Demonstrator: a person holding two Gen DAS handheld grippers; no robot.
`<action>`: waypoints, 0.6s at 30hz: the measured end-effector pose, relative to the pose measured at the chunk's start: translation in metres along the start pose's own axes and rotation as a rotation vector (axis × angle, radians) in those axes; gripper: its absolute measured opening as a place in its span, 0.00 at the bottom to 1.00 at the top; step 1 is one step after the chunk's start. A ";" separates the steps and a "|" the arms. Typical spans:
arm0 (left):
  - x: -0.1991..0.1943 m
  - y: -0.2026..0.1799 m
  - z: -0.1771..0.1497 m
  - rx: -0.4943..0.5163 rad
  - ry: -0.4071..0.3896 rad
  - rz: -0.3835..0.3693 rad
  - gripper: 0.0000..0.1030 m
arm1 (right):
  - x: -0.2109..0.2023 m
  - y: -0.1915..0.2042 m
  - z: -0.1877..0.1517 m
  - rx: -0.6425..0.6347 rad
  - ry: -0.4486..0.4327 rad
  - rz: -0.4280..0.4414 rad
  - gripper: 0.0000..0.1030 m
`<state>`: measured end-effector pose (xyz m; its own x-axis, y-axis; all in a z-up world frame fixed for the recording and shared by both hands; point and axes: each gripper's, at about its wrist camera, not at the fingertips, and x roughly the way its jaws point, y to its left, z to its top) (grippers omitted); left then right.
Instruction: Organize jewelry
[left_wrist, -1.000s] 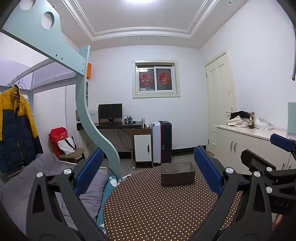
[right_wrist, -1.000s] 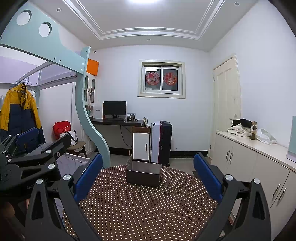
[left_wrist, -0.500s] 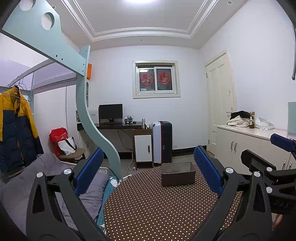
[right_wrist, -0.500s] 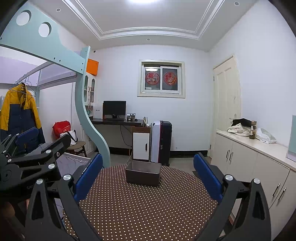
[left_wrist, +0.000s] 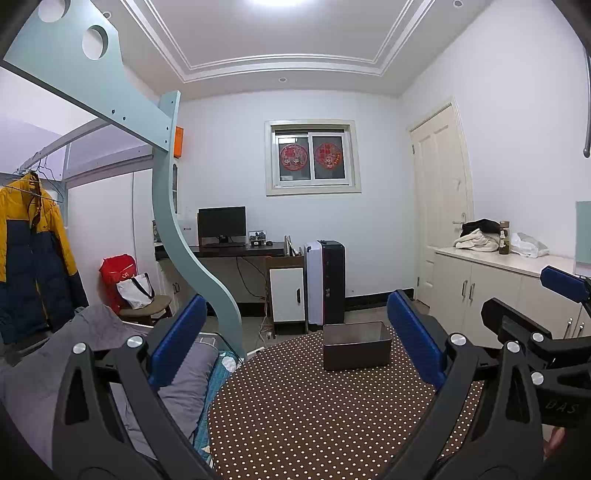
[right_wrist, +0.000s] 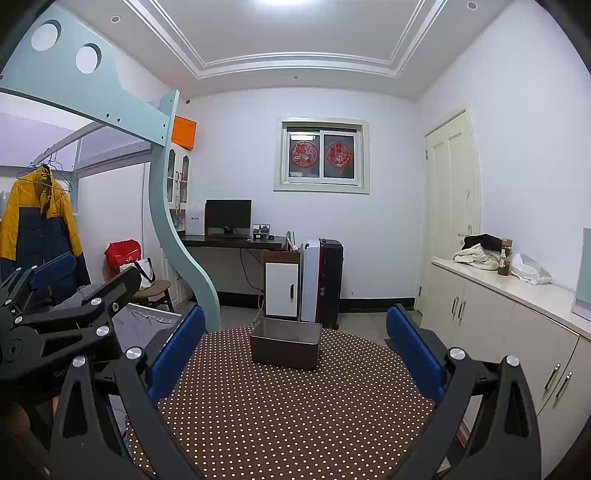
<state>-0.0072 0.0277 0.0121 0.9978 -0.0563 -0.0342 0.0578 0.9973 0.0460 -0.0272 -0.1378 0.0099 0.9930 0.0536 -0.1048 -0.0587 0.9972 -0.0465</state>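
Note:
A dark brown open box (left_wrist: 356, 345) stands at the far side of a round table with a brown polka-dot cloth (left_wrist: 314, 417). The box also shows in the right wrist view (right_wrist: 285, 343), on the same cloth (right_wrist: 288, 413). No jewelry shows in either view. My left gripper (left_wrist: 295, 343) is open and empty, held above the table's near left side. My right gripper (right_wrist: 293, 350) is open and empty above the near side. Each gripper appears at the edge of the other's view, the right one (left_wrist: 535, 332) and the left one (right_wrist: 66, 310).
A teal loft-bed frame (left_wrist: 177, 236) rises left of the table, with grey bedding (left_wrist: 92, 362) below it. White cabinets (right_wrist: 517, 332) run along the right wall. A desk with a monitor (left_wrist: 221, 225), a small cabinet and a suitcase (left_wrist: 327, 280) stand at the back wall.

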 end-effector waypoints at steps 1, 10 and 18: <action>0.000 0.000 0.000 0.001 0.000 0.001 0.94 | 0.000 -0.001 -0.001 0.001 0.001 0.000 0.92; 0.004 0.001 -0.001 0.002 0.003 0.001 0.94 | 0.001 -0.001 -0.002 0.003 0.004 0.000 0.92; 0.005 0.000 -0.003 0.002 0.006 0.001 0.94 | 0.005 -0.003 -0.007 0.007 0.012 -0.001 0.92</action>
<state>-0.0022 0.0275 0.0094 0.9977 -0.0550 -0.0402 0.0569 0.9972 0.0482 -0.0225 -0.1411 0.0029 0.9918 0.0524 -0.1164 -0.0573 0.9976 -0.0398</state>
